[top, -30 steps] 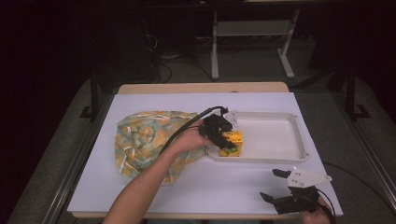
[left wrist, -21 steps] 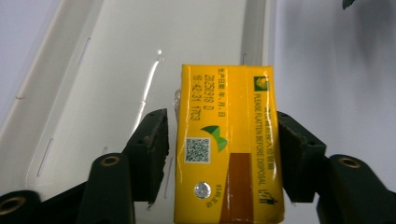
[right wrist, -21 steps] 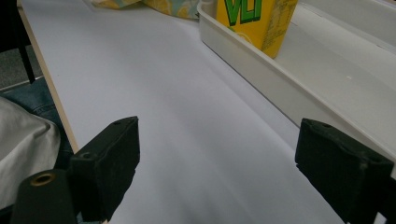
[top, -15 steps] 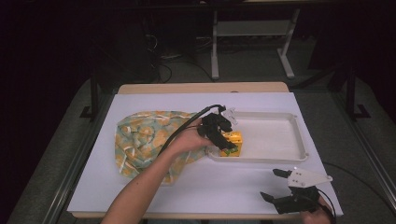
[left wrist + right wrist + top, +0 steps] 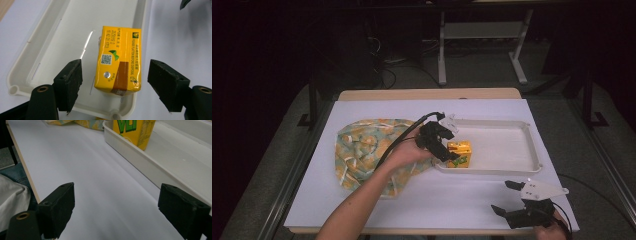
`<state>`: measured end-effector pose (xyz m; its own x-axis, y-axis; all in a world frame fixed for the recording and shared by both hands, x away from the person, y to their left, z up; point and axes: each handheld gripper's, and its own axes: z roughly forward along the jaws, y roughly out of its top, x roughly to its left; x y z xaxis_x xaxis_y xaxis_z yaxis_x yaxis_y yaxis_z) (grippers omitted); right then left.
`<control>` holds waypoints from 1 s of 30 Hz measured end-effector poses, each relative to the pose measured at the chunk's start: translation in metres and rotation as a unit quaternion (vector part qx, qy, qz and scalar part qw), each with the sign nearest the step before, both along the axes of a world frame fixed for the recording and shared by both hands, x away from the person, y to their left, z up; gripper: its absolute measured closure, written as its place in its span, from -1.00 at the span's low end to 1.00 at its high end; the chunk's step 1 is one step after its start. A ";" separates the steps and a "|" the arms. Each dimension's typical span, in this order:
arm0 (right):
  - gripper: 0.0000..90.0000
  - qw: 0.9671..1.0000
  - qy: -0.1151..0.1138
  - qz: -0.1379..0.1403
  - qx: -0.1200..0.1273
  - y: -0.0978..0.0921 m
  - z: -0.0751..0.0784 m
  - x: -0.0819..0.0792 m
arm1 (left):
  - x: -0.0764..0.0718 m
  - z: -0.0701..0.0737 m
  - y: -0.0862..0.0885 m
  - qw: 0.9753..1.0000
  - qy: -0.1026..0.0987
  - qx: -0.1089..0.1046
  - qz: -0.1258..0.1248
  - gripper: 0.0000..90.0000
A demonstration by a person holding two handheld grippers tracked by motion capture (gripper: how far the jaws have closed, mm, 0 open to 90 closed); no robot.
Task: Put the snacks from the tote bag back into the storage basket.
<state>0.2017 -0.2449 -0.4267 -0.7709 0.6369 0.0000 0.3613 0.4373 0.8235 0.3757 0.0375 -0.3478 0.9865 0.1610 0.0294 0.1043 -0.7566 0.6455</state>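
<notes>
Between the left gripper's [image 5: 113, 85] jaws, which stand wide apart with clear gaps on both sides, sits the yellow carton [image 5: 119, 63], upright in the near-left corner of the white tray [image 5: 50, 47]. A second ago the carton sat at that same corner with the jaws tight around it, so the hold has just been let go, and the drop into the tray looks done. Behind that gripper [image 5: 443, 145] in the high view lies the patterned cloth bag [image 5: 362, 147] (flat on the white sheet, just beside the tray's [image 5: 532, 150] end). Next move, I judge, is to back the jaws off without tipping the carton [image 5: 459, 153]. Farther right, the right gripper [image 5: 512, 197] hangs near the table edge as before, jaws spread on nothing; ahead of it the carton [image 5: 132, 131] shows over the tray wall [image 5: 140, 157].
</notes>
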 end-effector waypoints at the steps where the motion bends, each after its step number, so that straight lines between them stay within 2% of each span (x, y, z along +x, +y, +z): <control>1: -0.70 1.000 -0.001 0.000 0.000 0.000 0.000 0.000 | 0.000 0.000 0.002 1.000 -0.004 0.000 0.004 -0.39; 4: -0.70 1.000 0.000 -0.001 0.003 -0.001 0.000 0.001 | 0.000 0.000 0.008 1.000 -0.004 -0.003 0.010 -0.39; 9: -0.70 1.000 0.001 -0.005 0.005 -0.002 0.000 0.001 | -0.004 0.003 0.016 1.000 -0.016 -0.003 0.004 -0.38; 18: -0.70 1.000 0.006 -0.011 0.001 -0.001 -0.002 0.003 | -0.010 0.001 0.025 1.000 -0.011 -0.012 0.014 -0.39; 21: -0.70 1.000 0.010 -0.017 0.004 -0.001 -0.002 0.003 | -0.013 0.000 0.029 1.000 -0.018 -0.006 0.016 -0.38; 22: -0.70 1.000 0.010 -0.017 0.004 -0.001 -0.002 0.004 | -0.015 -0.001 0.032 1.000 -0.012 -0.013 0.023 -0.38; 30: -0.70 1.000 0.009 -0.023 0.004 -0.002 -0.002 0.004 | -0.024 -0.006 0.052 0.999 -0.014 -0.018 0.033 -0.38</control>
<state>0.2056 -0.2473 -0.4288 -0.7413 0.6709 0.0182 0.3952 0.4144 0.8198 0.3516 0.0894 -0.3539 0.9728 0.2262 0.0497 0.1342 -0.7254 0.6751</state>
